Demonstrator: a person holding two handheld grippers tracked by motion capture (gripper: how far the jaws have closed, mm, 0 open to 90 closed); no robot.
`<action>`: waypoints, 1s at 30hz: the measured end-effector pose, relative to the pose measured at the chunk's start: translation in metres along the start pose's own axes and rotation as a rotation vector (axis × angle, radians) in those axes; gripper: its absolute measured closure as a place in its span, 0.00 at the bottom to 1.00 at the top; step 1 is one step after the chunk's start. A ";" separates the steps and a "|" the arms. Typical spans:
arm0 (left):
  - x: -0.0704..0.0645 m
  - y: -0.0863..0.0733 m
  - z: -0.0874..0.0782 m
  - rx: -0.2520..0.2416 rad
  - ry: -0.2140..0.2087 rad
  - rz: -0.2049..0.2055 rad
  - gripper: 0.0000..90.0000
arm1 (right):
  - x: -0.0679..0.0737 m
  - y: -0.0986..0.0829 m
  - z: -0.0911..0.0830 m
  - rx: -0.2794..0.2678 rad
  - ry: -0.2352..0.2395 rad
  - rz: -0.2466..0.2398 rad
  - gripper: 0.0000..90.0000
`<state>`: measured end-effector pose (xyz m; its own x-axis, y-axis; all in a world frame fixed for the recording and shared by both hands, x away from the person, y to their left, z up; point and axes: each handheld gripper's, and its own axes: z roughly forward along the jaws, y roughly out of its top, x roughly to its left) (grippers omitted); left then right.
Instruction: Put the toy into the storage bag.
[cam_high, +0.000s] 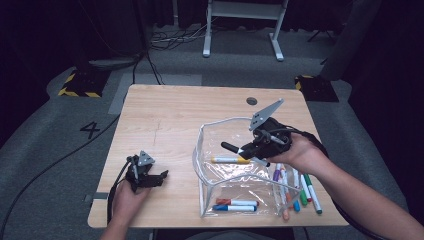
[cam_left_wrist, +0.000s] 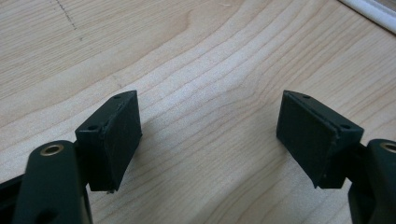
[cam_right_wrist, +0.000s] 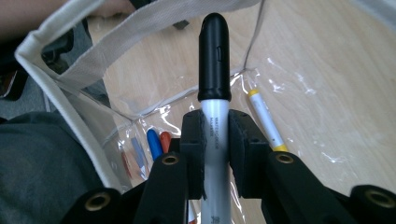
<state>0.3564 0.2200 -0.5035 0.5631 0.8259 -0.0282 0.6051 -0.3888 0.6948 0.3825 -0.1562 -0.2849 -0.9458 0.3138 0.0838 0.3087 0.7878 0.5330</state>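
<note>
A clear plastic pouch (cam_high: 235, 175) with a white rim stands open on the wooden table (cam_high: 165, 120). My right gripper (cam_high: 248, 149) hovers over its mouth, shut on a black-capped white marker (cam_right_wrist: 214, 79) whose cap (cam_high: 229, 147) points left. Inside the pouch lie a yellow-capped marker (cam_high: 230, 160) (cam_right_wrist: 265, 119) plus a red one (cam_high: 237, 202) and a blue one (cam_high: 235, 208). Several more markers (cam_high: 295, 187) lie on the table just right of the pouch. My left gripper (cam_high: 159, 179) (cam_left_wrist: 210, 135) rests open on bare wood near the front left, nothing between its pads (cam_left_wrist: 122, 135).
The pouch's white fabric rim (cam_right_wrist: 70, 74) curves close to the right gripper. A grey round cable port (cam_high: 252, 101) sits near the table's far edge. Beyond the table are a grey floor, cables and a white desk frame (cam_high: 245, 25).
</note>
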 end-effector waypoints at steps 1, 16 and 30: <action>0.000 0.000 0.000 0.000 0.000 0.000 0.25 | 0.000 0.000 0.004 0.010 0.006 -0.002 0.85; 0.000 0.000 0.000 0.000 0.000 0.000 0.25 | 0.001 -0.001 0.060 0.172 0.071 -0.006 0.85; 0.000 0.000 0.000 0.000 0.000 0.000 0.25 | 0.007 -0.006 0.087 0.268 0.116 -0.012 0.85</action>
<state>0.3564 0.2200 -0.5035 0.5629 0.8260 -0.0285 0.6052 -0.3885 0.6949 0.3827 -0.1126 -0.3613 -0.9500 0.2531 0.1829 0.2986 0.9077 0.2948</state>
